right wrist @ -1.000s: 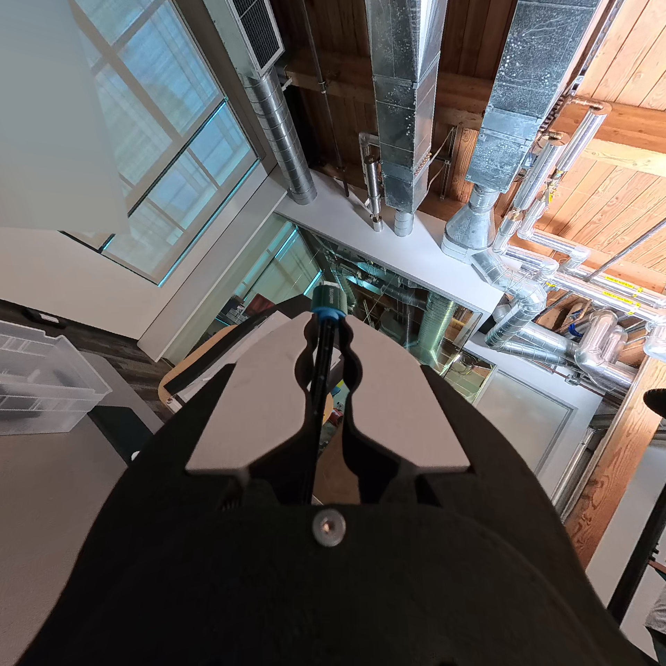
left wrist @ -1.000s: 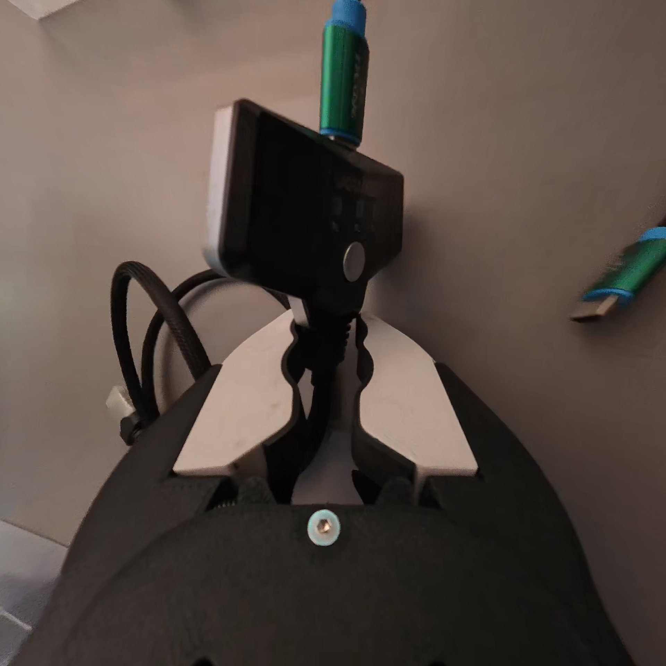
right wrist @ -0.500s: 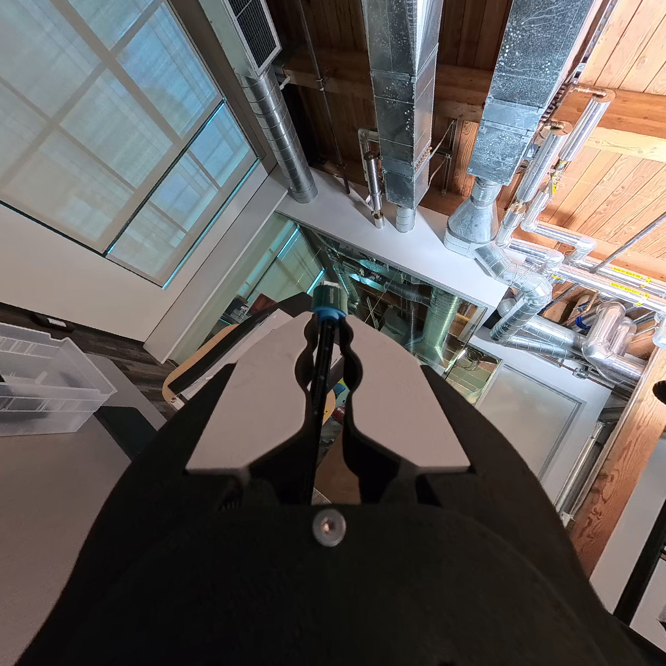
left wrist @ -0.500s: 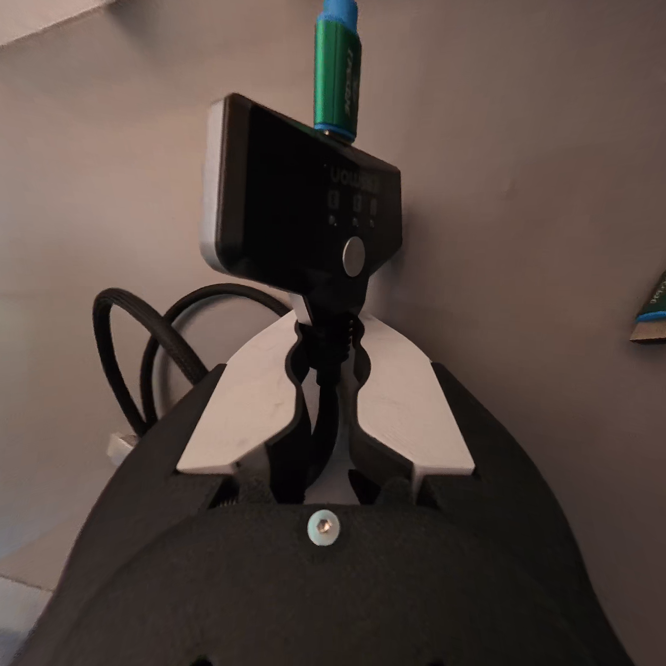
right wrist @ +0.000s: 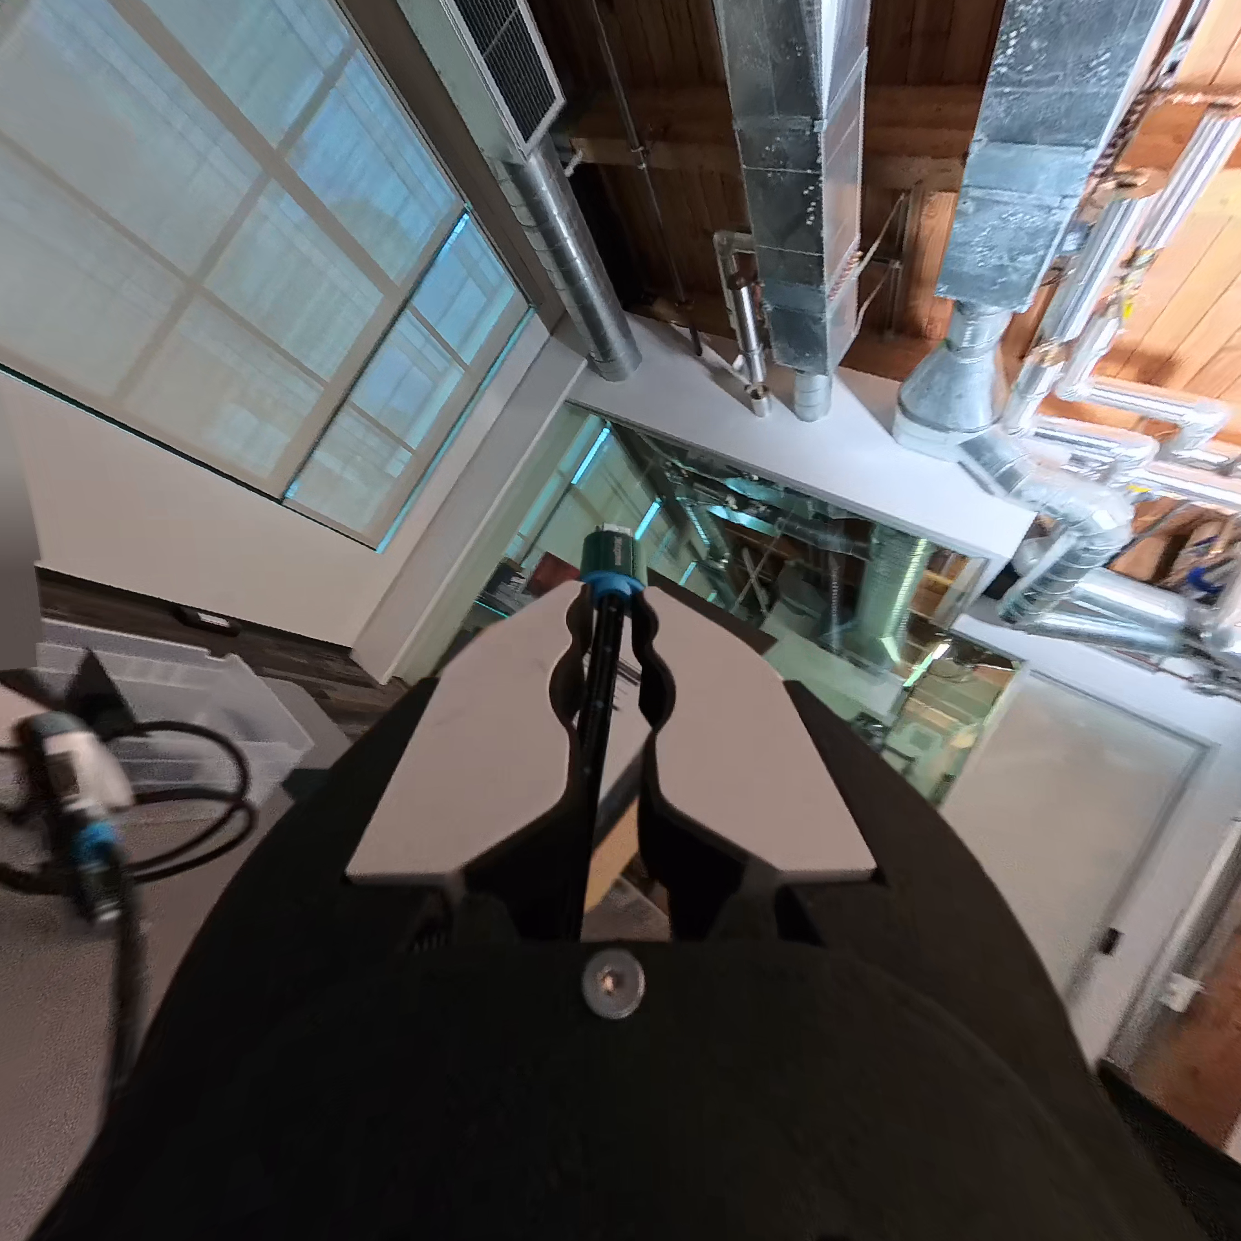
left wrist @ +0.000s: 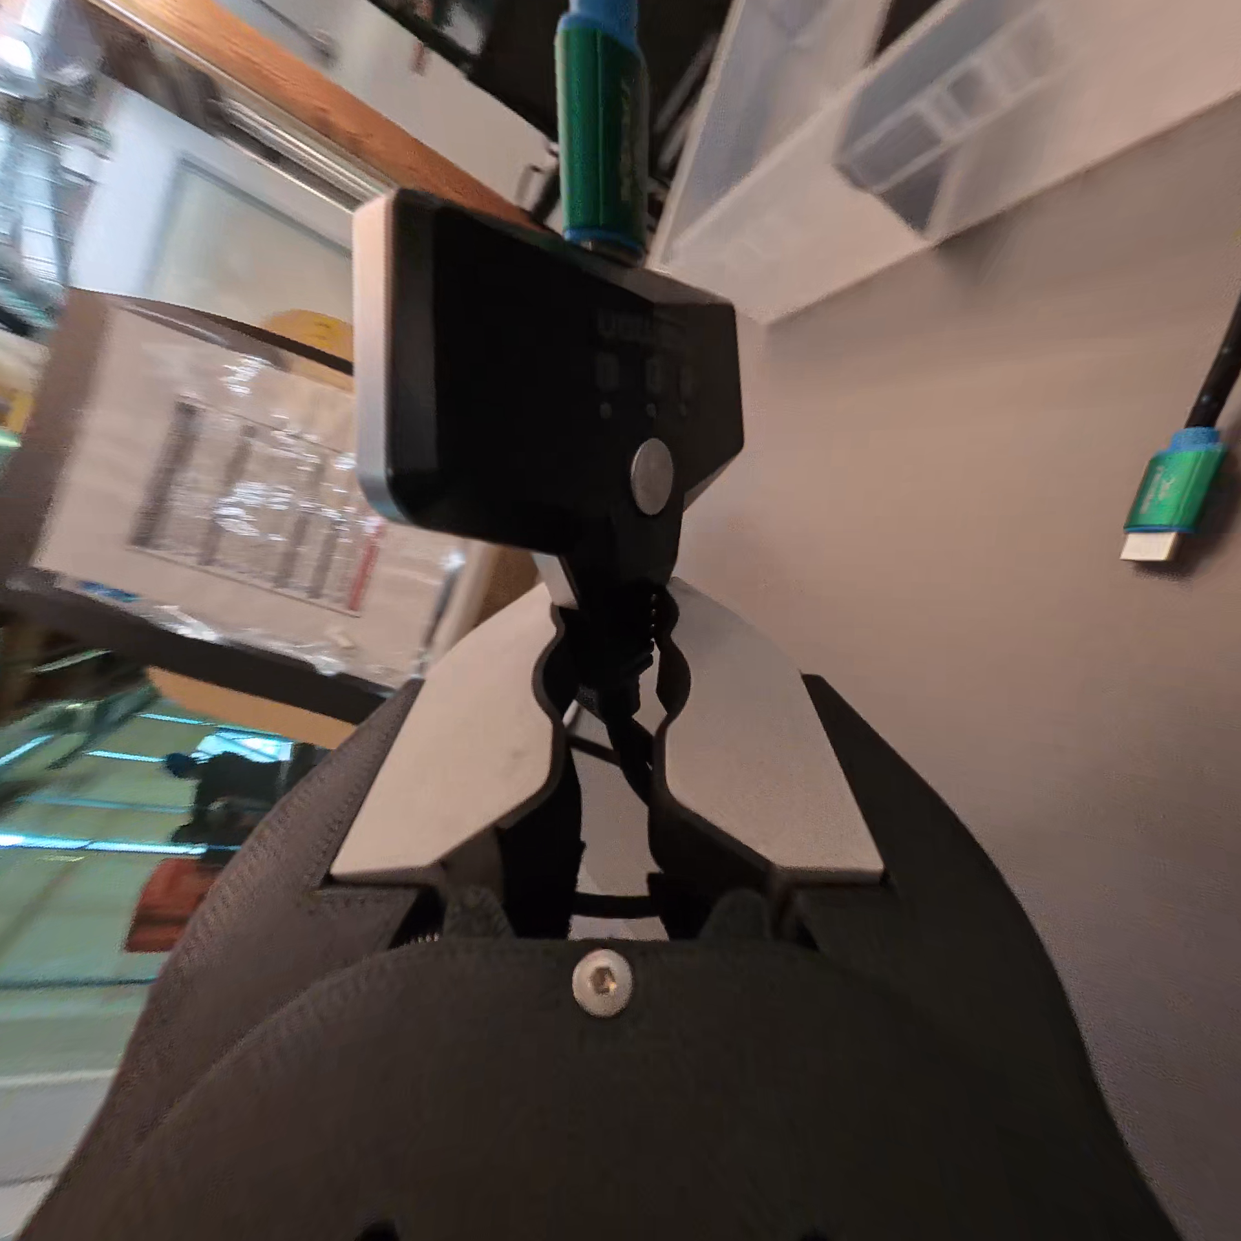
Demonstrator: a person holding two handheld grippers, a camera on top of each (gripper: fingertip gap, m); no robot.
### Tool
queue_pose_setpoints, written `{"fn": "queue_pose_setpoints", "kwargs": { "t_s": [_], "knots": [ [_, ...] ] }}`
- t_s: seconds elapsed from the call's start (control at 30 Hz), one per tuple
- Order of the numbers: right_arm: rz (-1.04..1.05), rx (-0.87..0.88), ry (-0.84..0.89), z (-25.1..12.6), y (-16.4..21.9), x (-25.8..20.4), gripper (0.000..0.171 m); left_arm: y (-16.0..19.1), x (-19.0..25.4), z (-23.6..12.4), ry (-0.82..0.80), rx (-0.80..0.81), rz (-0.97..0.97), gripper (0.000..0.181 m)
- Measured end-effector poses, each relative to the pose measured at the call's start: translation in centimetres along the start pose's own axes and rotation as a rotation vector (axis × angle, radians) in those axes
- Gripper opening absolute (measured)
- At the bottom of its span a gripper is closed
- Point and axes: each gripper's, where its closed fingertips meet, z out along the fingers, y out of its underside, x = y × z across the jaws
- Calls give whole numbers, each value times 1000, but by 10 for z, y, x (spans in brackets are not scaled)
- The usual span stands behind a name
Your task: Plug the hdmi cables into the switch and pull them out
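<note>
My left gripper [left wrist: 611, 604] is shut on the ribbed cable neck of the black HDMI switch [left wrist: 537, 403], which has a silver edge and a round button. A green HDMI plug with a blue collar [left wrist: 601, 148] sits in the switch's far side. A second green plug [left wrist: 1182, 497] lies loose on the grey table [left wrist: 940, 537] at the right. My right gripper [right wrist: 608, 604] is shut on a black cable just behind another green plug [right wrist: 608, 557], held in the air and pointing away. A blurred silver part with a blue collar and cable loops [right wrist: 74, 772] shows at the left of the right wrist view.
Clear plastic bins [left wrist: 953, 127] stand at the table's far edge and also show in the right wrist view [right wrist: 168, 678]. Beyond are windows [right wrist: 201, 268], ceiling ducts [right wrist: 786, 168] and a large wrapped box [left wrist: 201, 483].
The left view has swung, so the room now shows behind the switch, and the loose plug is back in view at the right. In the right view, the blurred part and cable loops have appeared at the left.
</note>
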Motion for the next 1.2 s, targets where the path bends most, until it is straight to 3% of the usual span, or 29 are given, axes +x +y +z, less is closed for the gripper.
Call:
{"fn": "queue_pose_setpoints", "kwargs": {
  "t_s": [0.23,0.43,0.53,0.7,0.9,1.1,1.2],
  "knots": [
    [141,-8,-132,8,-12,-28,12,-25,-80,-3,-297,77,105,21],
    [30,-54,-19,-4,-12,-8,11,-35,-137,-13,-470,116,126,21],
    [77,-39,-1,-14,-11,5,11,-37,-158,-16,-526,148,119,22],
    [233,-57,-174,-6,-3,-18,11,-33,-187,-22,-635,159,135,21],
    [55,-227,-25,2,25,-7,11,-15,-186,-31,-632,188,91,21],
    [161,-283,-23,0,60,7,11,-18,-191,-45,-585,271,-55,21],
    [247,-312,-99,2,77,-2,11,-19,-198,-55,-582,304,-133,22]
  ]
}}
